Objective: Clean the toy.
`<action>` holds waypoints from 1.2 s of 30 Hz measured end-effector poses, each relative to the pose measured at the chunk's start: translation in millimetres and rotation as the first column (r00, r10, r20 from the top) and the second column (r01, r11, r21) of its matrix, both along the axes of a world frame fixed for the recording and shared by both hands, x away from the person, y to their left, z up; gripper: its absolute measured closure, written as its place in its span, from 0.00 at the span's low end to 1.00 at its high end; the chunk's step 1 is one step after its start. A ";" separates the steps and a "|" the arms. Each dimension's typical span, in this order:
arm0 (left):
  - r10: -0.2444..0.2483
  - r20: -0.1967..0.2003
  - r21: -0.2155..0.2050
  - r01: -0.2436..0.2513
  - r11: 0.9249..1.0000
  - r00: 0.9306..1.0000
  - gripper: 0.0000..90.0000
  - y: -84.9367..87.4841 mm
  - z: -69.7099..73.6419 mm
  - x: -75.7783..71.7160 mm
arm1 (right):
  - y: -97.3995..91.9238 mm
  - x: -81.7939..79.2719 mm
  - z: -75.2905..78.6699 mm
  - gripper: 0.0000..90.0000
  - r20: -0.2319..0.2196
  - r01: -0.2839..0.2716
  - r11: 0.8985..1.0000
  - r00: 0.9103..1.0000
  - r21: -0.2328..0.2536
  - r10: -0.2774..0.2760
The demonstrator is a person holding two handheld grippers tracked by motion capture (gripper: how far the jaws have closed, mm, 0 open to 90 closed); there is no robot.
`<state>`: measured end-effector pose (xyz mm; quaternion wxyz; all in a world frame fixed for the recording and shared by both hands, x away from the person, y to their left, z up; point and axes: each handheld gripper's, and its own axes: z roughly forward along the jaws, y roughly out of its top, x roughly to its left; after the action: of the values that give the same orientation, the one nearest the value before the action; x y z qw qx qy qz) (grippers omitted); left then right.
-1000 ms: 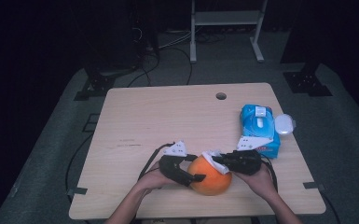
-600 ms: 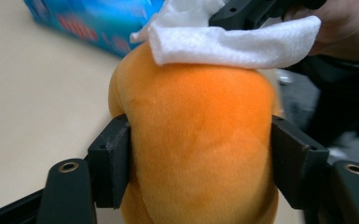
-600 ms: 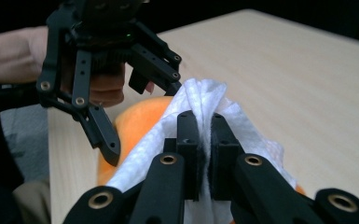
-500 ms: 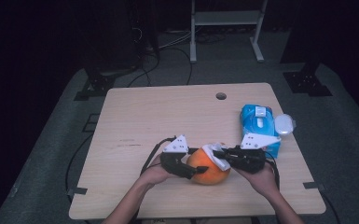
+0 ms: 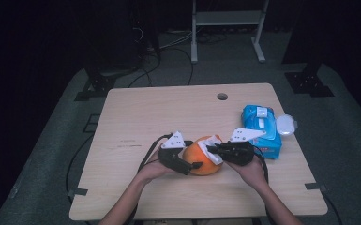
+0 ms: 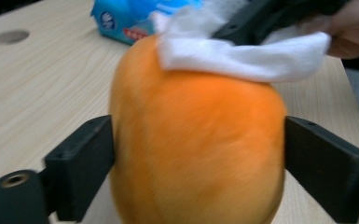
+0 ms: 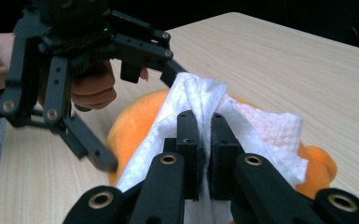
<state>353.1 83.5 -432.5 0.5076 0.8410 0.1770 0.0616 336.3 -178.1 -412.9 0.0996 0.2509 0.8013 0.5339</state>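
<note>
the blue wipes pack (image 6: pixel 137 18) at the far right of the table carries a round blue-and-white logo and a red strip of print, both too blurred to read. no other text, number or sign is legible.

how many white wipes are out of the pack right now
1. The white wipe is pinched in the right gripper and pressed on top of the orange fruit. More may be hidden inside the blue wipes pack at the table's right side.
</note>
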 end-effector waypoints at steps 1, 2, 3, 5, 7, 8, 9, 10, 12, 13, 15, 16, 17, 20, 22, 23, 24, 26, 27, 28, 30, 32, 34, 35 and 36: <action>0.008 -0.021 -0.011 -0.008 1.000 1.000 0.10 0.9 -2.0 0.0 | -0.8 -1.0 0.3 0.94 0.003 -0.001 1.000 1.000 -0.004 0.001; 0.012 -0.041 -0.021 -0.013 1.000 0.999 0.12 1.2 -4.4 -0.5 | -1.7 -1.8 0.2 0.94 0.005 0.000 1.000 1.000 -0.003 0.000; 0.018 -0.040 -0.024 -0.019 1.000 0.999 0.15 1.3 -6.1 -2.1 | -2.6 -3.0 0.1 0.94 0.001 0.001 1.000 1.000 -0.002 -0.001; 0.020 -0.016 -0.038 -0.021 0.999 1.000 0.22 1.5 -8.2 -7.3 | -3.9 -5.9 -1.0 0.94 0.008 0.004 1.000 1.000 -0.001 -0.004; 0.032 0.011 -0.041 -0.031 0.999 0.999 0.26 -0.1 -9.2 -13.4 | -5.4 -9.1 -2.0 0.94 0.011 0.004 1.000 1.000 0.001 -0.004; 0.034 0.028 -0.030 -0.033 0.999 0.999 0.27 -1.3 -8.4 -16.8 | -6.4 -10.8 -2.2 0.94 0.011 0.005 1.000 1.000 0.000 -0.005; 0.034 0.044 -0.020 -0.033 0.999 0.998 0.27 -2.9 -7.5 -20.0 | -7.3 -12.5 -2.3 0.94 0.014 0.004 1.000 1.000 -0.001 -0.004; 0.031 0.057 -0.008 -0.030 1.000 0.998 0.28 -4.3 -6.3 -22.6 | -7.9 -14.6 -2.1 0.94 0.017 0.002 1.000 1.000 -0.002 -0.002; 0.029 0.085 0.013 -0.030 0.999 0.996 0.29 -7.0 -4.9 -27.7 | -7.9 -20.9 -1.1 0.94 0.030 0.003 1.000 1.000 -0.006 -0.003; 0.025 0.099 0.028 -0.028 0.999 0.995 0.30 -8.3 -4.4 -29.7 | -6.6 -24.9 0.1 0.94 0.045 0.002 1.000 0.999 -0.012 -0.002; 0.017 0.125 0.042 -0.023 0.999 0.992 0.30 -11.5 -3.7 -33.5 | -1.0 -32.9 3.3 0.94 0.074 -0.016 0.999 0.997 -0.031 0.019; 0.011 0.139 0.052 -0.019 0.998 0.990 0.30 -13.3 -3.0 -34.9 | 3.2 -35.7 4.5 0.94 0.083 -0.039 0.999 0.996 -0.027 0.041; 0.003 0.147 0.059 -0.012 0.998 0.989 0.30 -15.6 -2.6 -36.5 | 8.7 -38.3 5.7 0.94 0.092 -0.056 0.998 0.994 -0.030 0.058; -0.010 0.167 0.073 -0.002 0.997 0.986 0.32 -19.1 -2.0 -39.7 | 26.0 -40.5 9.3 0.94 0.129 -0.077 0.994 0.988 -0.074 0.086; -0.008 0.174 0.070 -0.004 0.998 0.985 0.33 -18.3 -2.6 -40.0 | 29.3 -35.3 12.0 0.94 0.136 -0.066 0.995 0.988 -0.073 0.075; -0.008 0.173 0.066 -0.003 0.998 0.985 0.33 -17.4 -3.3 -40.3 | 28.3 -31.1 12.9 0.94 0.134 -0.061 0.996 0.989 -0.067 0.070; -0.013 0.174 0.061 0.002 0.998 0.985 0.33 -16.6 -4.2 -40.3 | 26.3 -27.1 13.5 0.94 0.129 -0.051 0.997 0.990 -0.061 0.059; -0.022 0.173 0.056 0.013 0.998 0.985 0.34 -14.5 -5.6 -39.9 | 19.6 -19.9 14.3 0.94 0.145 -0.024 0.997 0.989 -0.068 0.034; -0.028 0.171 0.058 0.018 0.998 0.985 0.34 -13.4 -5.8 -39.4 | 15.0 -16.9 14.4 0.94 0.144 -0.005 0.998 0.989 -0.067 0.015; -0.033 0.171 0.059 0.023 0.998 0.985 0.34 -12.3 -6.2 -38.5 | 9.9 -14.0 14.1 0.94 0.142 0.014 0.998 0.990 -0.062 -0.005; -0.032 0.161 0.049 0.025 0.998 0.986 0.34 -10.4 -7.2 -37.1 | -0.8 -9.8 12.5 0.94 0.136 0.054 0.997 0.990 -0.058 -0.046; -0.035 0.147 0.038 0.030 0.999 0.989 0.34 -8.3 -8.7 -34.6 | -10.0 -6.9 8.3 0.94 0.123 0.074 0.996 0.990 -0.058 -0.066; -0.062 0.101 0.016 0.060 0.998 0.993 0.29 -6.3 -10.6 -30.8 | -15.2 -8.1 4.2 0.94 0.103 0.072 0.996 0.992 -0.048 -0.067; -0.075 0.075 -0.006 0.076 0.997 0.994 0.25 -4.7 -10.8 -28.4 | -16.2 -9.4 2.8 0.94 0.097 0.067 0.997 0.993 -0.045 -0.062; -0.069 0.041 -0.037 0.071 0.997 0.997 0.22 -2.9 -10.4 -25.7 | -16.1 -11.5 1.7 0.94 0.095 0.065 0.997 0.994 -0.047 -0.060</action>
<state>327.4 80.6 -442.9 0.5289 0.8354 0.1384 0.0569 324.8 -194.2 -411.2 0.1598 0.2481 0.8005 0.5216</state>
